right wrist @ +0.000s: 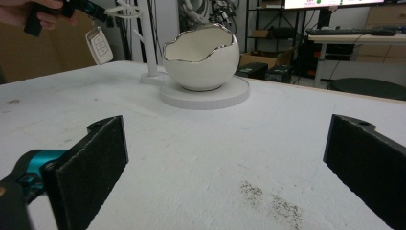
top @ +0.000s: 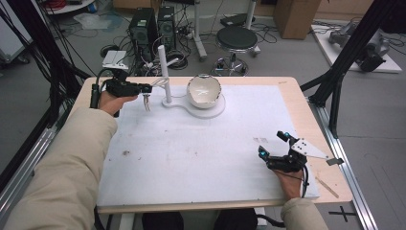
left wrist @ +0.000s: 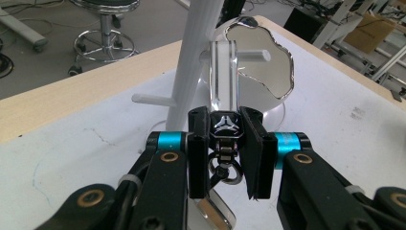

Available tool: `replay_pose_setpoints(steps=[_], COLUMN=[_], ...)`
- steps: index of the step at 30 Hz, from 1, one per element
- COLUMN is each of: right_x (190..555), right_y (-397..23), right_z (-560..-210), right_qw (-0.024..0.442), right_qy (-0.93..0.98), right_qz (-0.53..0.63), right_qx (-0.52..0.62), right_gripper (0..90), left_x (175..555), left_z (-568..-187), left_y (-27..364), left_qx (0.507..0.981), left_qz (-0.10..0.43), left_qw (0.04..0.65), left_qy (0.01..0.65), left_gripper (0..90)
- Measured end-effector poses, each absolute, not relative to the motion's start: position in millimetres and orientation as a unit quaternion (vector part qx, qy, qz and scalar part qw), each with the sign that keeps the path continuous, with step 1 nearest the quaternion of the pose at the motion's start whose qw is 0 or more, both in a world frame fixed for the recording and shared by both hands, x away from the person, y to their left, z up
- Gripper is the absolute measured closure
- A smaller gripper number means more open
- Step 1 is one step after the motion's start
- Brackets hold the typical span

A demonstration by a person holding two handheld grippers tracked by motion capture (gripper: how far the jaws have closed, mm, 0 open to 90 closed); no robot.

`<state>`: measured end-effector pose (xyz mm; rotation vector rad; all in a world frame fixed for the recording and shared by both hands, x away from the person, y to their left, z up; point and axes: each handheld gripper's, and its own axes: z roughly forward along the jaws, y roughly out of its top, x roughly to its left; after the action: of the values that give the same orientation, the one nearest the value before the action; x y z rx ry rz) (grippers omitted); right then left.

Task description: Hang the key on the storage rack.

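Note:
A white key fob (top: 146, 102) hangs from a keychain with a clear strap loop (left wrist: 224, 72). My left gripper (top: 146, 88) is shut on the keychain's metal fitting (left wrist: 225, 125), just left of the white peg stand (top: 163, 62). In the left gripper view the loop rises in front of one peg (left wrist: 261, 55); I cannot tell whether it is hooked over it. The right gripper view shows the fob (right wrist: 99, 45) dangling in the air beside the stand's pole (right wrist: 146, 38). My right gripper (top: 273, 143) rests at the table's near right, open, with nothing between its pads (right wrist: 91, 163).
A white egg-shaped bowl with a silver rim (top: 204, 91) sits on the stand's round base (top: 218, 109). A thin wooden stick (top: 327, 187) lies by the table's right edge. A stool (top: 236, 40) and computer towers (top: 143, 28) stand on the floor beyond the table.

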<state>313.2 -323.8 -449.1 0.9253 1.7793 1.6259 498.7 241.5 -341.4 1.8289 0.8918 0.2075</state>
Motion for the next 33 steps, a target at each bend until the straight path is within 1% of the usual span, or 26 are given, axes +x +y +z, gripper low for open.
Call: replay_pose_setpoints(steps=[6,7,8,9,10,11,12,13,14,15,16,19,20,21,22,26,33], right_x=[314,314,313,313,313,314,313,313,313,313,313,313,314,314,314,313,314], right_y=[-324,-324,-324,-324,-324,-324,-324,-324,-324,-324,-324,-324,-324,-324,-324,-324,-324], right_z=[-449,-449,-449,-449,-449,-449,-449,-449,-449,-449,-449,-449,-449,-449,-449,-449,-449], right_qw=[0.277,0.277,0.275,0.275,0.277,0.278,0.275,0.276,0.275,0.273,0.274,0.273,0.273,0.272,0.272,0.272,0.273], right_qy=[0.663,0.663,0.663,0.662,0.663,0.664,0.664,0.663,0.663,0.663,0.663,0.664,0.663,0.663,0.663,0.664,0.666], right_qz=[0.605,0.605,0.605,0.606,0.605,0.605,0.605,0.605,0.605,0.605,0.605,0.605,0.606,0.606,0.606,0.605,0.605], right_qx=[0.343,0.343,0.345,0.345,0.344,0.341,0.344,0.344,0.345,0.347,0.346,0.345,0.345,0.345,0.344,0.344,0.342], right_gripper=[0.5,0.5,0.5,0.5,0.5,0.5,0.5,0.5,0.5,0.5,0.5,0.5,0.5,0.5,0.5,0.5,0.5], left_x=[498,498,497,496,496,495,494,491,489,487,484,472,468,464,459,432,367], left_z=[-343,-344,-346,-347,-347,-348,-349,-350,-350,-350,-350,-349,-348,-348,-348,-350,-365], left_y=[239,238,238,238,238,238,239,239,241,240,241,246,248,249,251,257,255], left_qx=[0.771,0.772,0.772,0.774,0.778,0.778,0.776,0.773,0.772,0.768,0.765,0.751,0.747,0.742,0.735,0.724,0.717], left_qz=[0.097,0.108,0.120,0.123,0.125,0.132,0.138,0.139,0.144,0.149,0.152,0.178,0.185,0.183,0.179,0.194,0.222], left_qw=[0.509,0.508,0.507,0.504,0.497,0.494,0.496,0.502,0.503,0.505,0.505,0.524,0.530,0.538,0.550,0.568,0.589], left_qy=[0.370,0.367,0.363,0.364,0.363,0.366,0.363,0.363,0.362,0.365,0.370,0.359,0.355,0.356,0.353,0.338,0.300], left_gripper=[72.9,69.1,60.8,55.1,53.4,49.8,42.2,37.7,36.2,31.2,23.4,12.0,6.5,2.0,1.7,1.7,1.7])
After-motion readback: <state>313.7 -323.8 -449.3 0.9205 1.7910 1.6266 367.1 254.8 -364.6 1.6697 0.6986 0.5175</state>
